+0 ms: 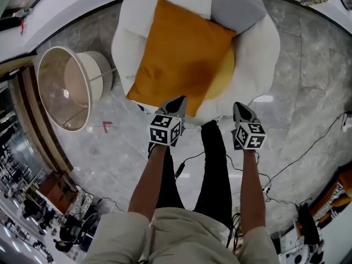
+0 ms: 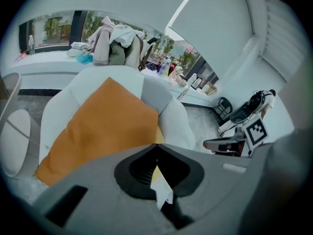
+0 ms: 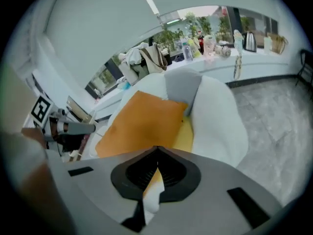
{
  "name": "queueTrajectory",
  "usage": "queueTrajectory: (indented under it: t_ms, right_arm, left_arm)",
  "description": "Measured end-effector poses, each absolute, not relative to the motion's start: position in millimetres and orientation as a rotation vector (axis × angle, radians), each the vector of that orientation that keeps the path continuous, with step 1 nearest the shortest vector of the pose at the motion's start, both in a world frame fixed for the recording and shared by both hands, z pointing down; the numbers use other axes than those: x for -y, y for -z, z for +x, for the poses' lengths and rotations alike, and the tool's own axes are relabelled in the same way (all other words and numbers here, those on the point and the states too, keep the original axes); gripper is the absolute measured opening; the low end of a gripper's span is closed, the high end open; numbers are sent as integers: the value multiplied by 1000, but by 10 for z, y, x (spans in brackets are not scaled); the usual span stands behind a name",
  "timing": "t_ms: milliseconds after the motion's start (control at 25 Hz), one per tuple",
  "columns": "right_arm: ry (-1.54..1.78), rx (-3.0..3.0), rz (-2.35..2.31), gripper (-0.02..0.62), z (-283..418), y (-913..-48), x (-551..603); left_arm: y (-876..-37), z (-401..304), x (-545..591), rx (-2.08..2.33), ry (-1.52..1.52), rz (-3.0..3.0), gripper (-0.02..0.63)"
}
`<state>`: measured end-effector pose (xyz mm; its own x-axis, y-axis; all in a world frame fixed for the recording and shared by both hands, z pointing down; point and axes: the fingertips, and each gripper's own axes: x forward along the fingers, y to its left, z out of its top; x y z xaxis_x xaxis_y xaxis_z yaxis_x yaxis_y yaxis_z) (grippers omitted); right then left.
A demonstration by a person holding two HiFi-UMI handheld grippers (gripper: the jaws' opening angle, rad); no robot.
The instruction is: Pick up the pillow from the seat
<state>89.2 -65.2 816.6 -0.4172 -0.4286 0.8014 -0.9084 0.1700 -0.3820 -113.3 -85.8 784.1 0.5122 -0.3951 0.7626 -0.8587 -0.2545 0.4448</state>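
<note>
An orange square pillow (image 1: 181,56) lies tilted on the seat of a white round armchair (image 1: 258,54), over a yellow seat cushion (image 1: 223,76). A grey cushion (image 1: 236,7) leans at the chair's back. My left gripper (image 1: 177,100) hovers at the pillow's near corner with its jaws together and nothing between them. My right gripper (image 1: 240,108) hangs at the seat's front edge, to the right of the pillow, also shut and empty. The pillow (image 2: 102,126) fills the left gripper view ahead of the left gripper (image 2: 156,145). In the right gripper view the pillow (image 3: 142,124) lies just beyond the right gripper (image 3: 157,148).
A floor lamp with a beige shade (image 1: 63,87) stands left of the chair on the marble floor. Black cables (image 1: 308,147) trail across the floor at the right. The person's black-trousered legs (image 1: 214,164) stand right before the seat. A white counter (image 3: 215,62) with bottles runs behind the chair.
</note>
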Motion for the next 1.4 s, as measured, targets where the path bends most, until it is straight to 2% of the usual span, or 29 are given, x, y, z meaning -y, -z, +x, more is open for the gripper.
queueTrajectory:
  t_ms: [320,440,520,600,640,880,1200,1400]
  right_arm:
    - [-1663,2026,1356,8,40,-8883,367]
    - [-1822,1970,1442,11,-52,-9212,123]
    - [-1924,1933,1495,47,-67,-9414,15]
    - [-2019,1923,1510,149,-143,-9582,-21]
    - [-2044,1923,1511,171,-160,-9655,-21]
    - [-2109,1940,1516,236,-167,-10003,74]
    - [-2194,2027,1429,269,-378,-10200,243]
    - [-2237,2048,1369,312,-496,-10262,173]
  left_arm:
    - [-8561,-1519,659,853,-877,1924,9]
    - [-8805,-1630,607,803,-963,1947,9]
    - [-8976,-1706,644,800,-1007,1956,9]
    - [-9132,-1860,780,833,-1050,1951,9]
    - [-9201,-1926,860,855,-1065,1946,9]
    - [-9459,-2047,1078,849,-1125,1972,9]
    - [-9637,-2179,1153,828,-1080,2018,9]
    - [-9695,-2316,1213,866,-1072,2024,9]
